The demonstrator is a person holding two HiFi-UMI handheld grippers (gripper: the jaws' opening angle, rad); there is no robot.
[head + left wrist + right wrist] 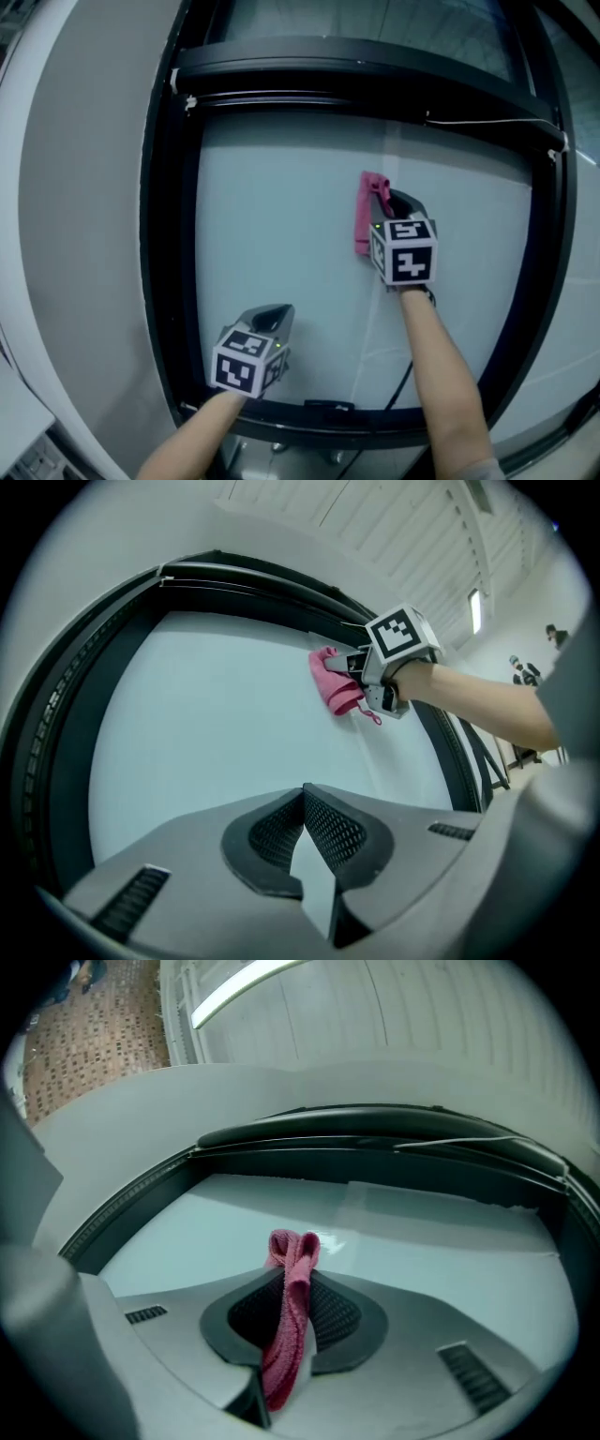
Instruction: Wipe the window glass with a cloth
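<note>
Your right tongs (295, 1283) pinch the pink cloth (367, 216) in a tight fold, its top bunched above the tips and its tail hanging out below them. In the head view the cloth lies flat on the glass (281, 216), right of the middle and in the upper half of the pane. Your left tongs (303, 799) are pressed together with nothing between them; they hang low on the left, near the bottom of the frame (178, 234), well apart from the cloth

So the wiping looks to be under way, with cloth and glass in contact. How much is done you cannot read off the pane: it is an even pale blue-grey, with no streaks, wet patches or dirt to separate wiped from unwiped. Judge all of it as left to cover, the lower left and the corners most of all, since the cloth is far from them

The pane is smooth, flat and set inside a thick black frame with a ribbed seal, so the cloth should slide easily but will catch at the edges. A thin white wire (487, 122) runs along the top right of the frame; keep the cloth off it. Around the window is a plain grey wall (94, 187). Above, the right gripper view shows a slatted ceiling (450, 1016) with a light strip (248, 988)
</note>
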